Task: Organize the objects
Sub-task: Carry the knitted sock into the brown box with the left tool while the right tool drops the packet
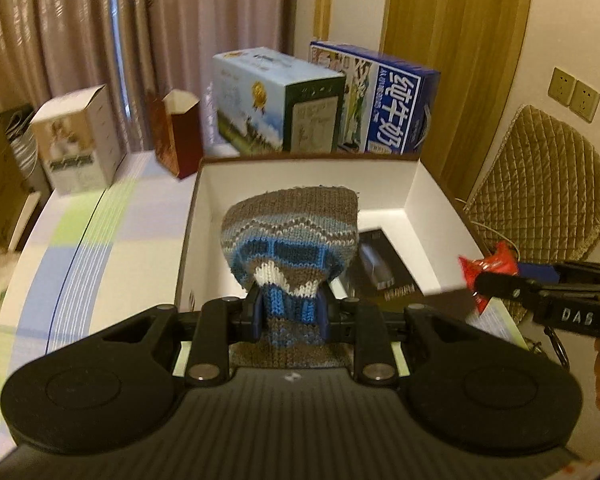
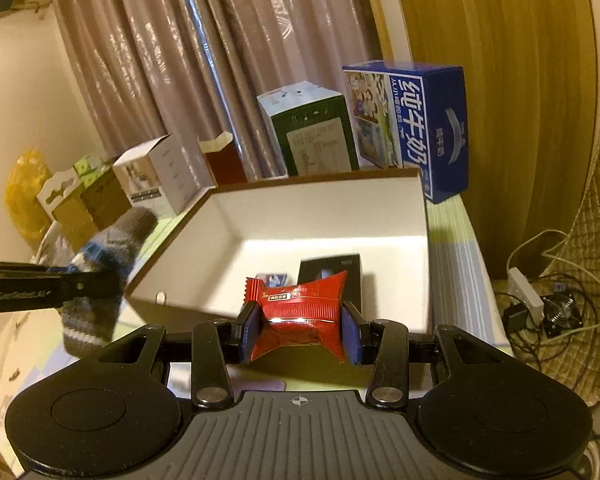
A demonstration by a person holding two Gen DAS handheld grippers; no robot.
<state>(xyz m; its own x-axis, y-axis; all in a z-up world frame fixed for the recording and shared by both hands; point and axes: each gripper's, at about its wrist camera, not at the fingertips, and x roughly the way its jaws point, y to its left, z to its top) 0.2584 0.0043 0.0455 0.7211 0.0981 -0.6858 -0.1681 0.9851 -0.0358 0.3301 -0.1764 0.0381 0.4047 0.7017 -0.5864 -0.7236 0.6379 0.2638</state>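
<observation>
Left gripper (image 1: 291, 312) clamped on knit sock (image 1: 292, 236), right gripper (image 2: 300, 332) clamped on red candy wrapper (image 2: 300, 304); white box (image 2: 416, 216) lies directly ahead of both, left gripper seemingly nearer its rim.

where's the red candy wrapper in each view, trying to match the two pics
Left wrist view: the red candy wrapper is at the far right edge, pinched in the right gripper, beside the white box.
Right wrist view: it sits bottom centre, clamped between the fingers, in front of the white box's near rim.
Shared landmark: the blue milk carton behind the white box, upper right in both views.
</observation>
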